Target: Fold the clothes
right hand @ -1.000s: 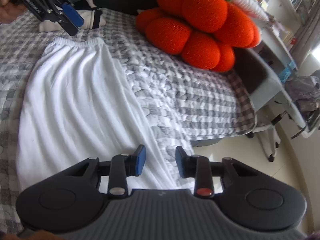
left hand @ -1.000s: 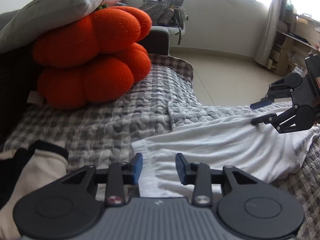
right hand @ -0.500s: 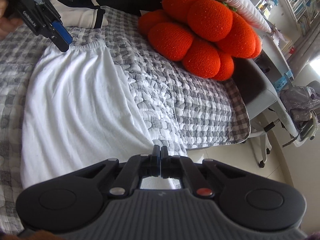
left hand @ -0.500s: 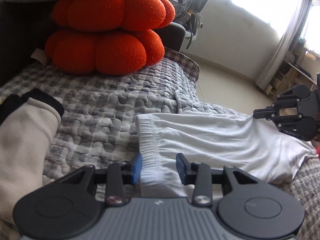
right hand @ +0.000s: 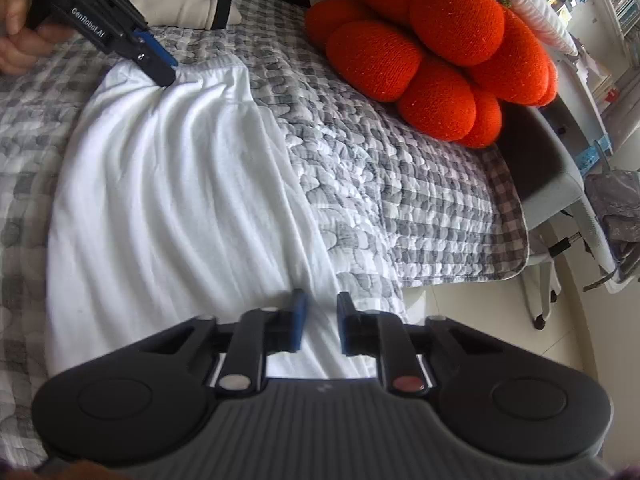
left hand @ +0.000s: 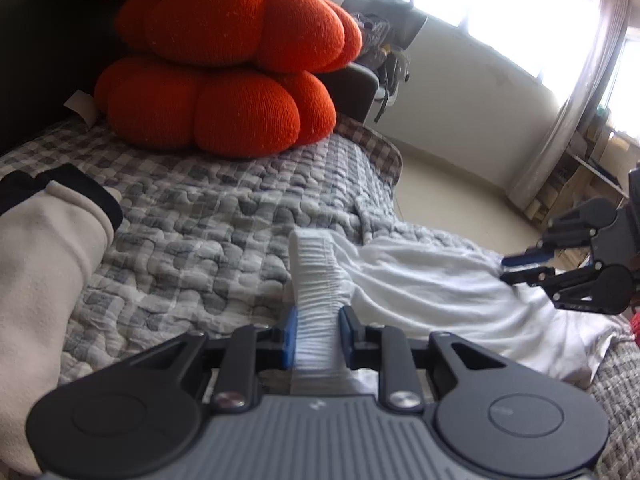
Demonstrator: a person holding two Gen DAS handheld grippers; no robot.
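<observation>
White shorts (right hand: 160, 200) lie spread lengthwise on the grey checked quilt (right hand: 400, 184). My left gripper (left hand: 318, 336) is shut on their bunched elastic waistband (left hand: 316, 272), which fills the gap between its pads. In the right wrist view the left gripper (right hand: 160, 62) sits at the far end, and the cloth puckers toward it. My right gripper (right hand: 322, 324) is at the hem end, jaws partly apart with white cloth lying between them. From the left wrist view the right gripper (left hand: 528, 268) shows two separate fingers at the edge of the shorts (left hand: 420, 280).
A big orange pumpkin cushion (left hand: 224, 80) under a pillow sits at the head of the bed. A folded cream garment with black trim (left hand: 40, 280) lies beside the waistband end. The quilt's edge drops to the floor (left hand: 440, 184); a grey chair (right hand: 560, 168) stands alongside. A hand (right hand: 16, 44) holds the left gripper.
My left gripper closed onto the waistband and bunched it up. My right gripper shut half a second ago and its jaws have since parted partway.
</observation>
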